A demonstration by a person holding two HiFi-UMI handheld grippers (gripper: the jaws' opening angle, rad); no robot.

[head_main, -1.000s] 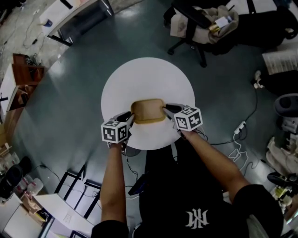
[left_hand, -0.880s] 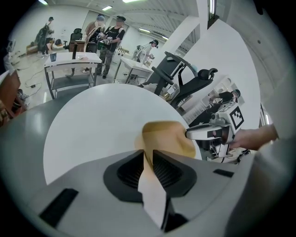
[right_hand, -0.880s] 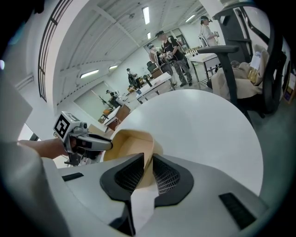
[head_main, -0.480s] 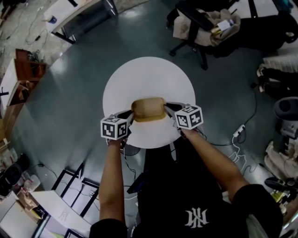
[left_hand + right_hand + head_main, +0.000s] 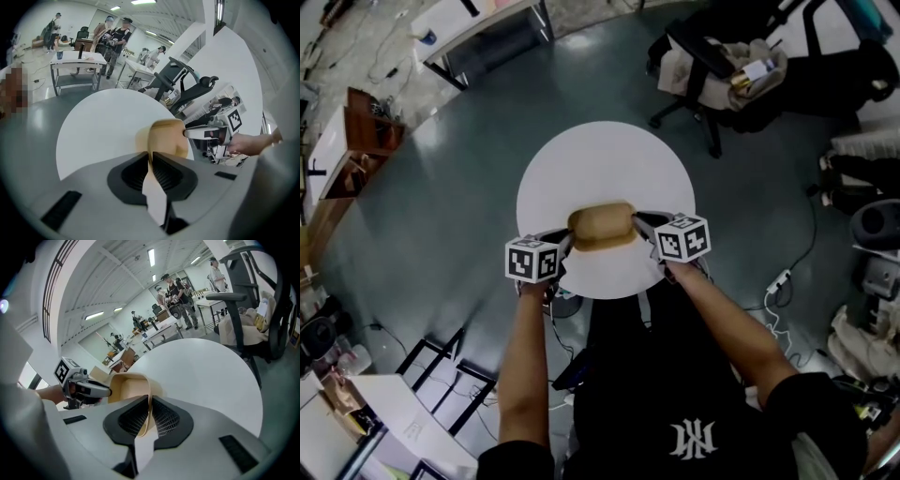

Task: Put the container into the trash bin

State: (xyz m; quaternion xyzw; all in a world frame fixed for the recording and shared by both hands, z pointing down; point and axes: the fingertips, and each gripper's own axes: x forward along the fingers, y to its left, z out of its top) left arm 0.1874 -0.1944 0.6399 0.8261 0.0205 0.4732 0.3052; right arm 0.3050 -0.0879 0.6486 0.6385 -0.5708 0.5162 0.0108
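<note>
the tan shallow moulded-fibre container (image 5: 602,227) sits over the near half of the round white table (image 5: 600,155), held from both ends. the left gripper (image 5: 566,244) has its left end and the right gripper (image 5: 639,222) its right end. both point inward and down from the person's bare forearms.

in the left gripper view the container's thin wall runs straight down between the two dark ribbed pads, which press on it from both sides. the jaws are closing on it. the right gripper view shows the same: the curved rim is pinched between that gripper's pads, and its jaws are closing too. each gripper shows in the other's view, at the far end of the container.

compared with a second ago, both grippers flank the same two ends and the container keeps its place between them. in the head view it then showed a squarer outline with its flat inside and raised rim plain. now it reads as a rounder, smoother oval with the inside harder to make out. no view shows whether its underside touches the tabletop. the table has slid a little to the right in the head view, and so has the black office chair (image 5: 712,56) on the grey floor (image 5: 450,216) beyond it.
</note>
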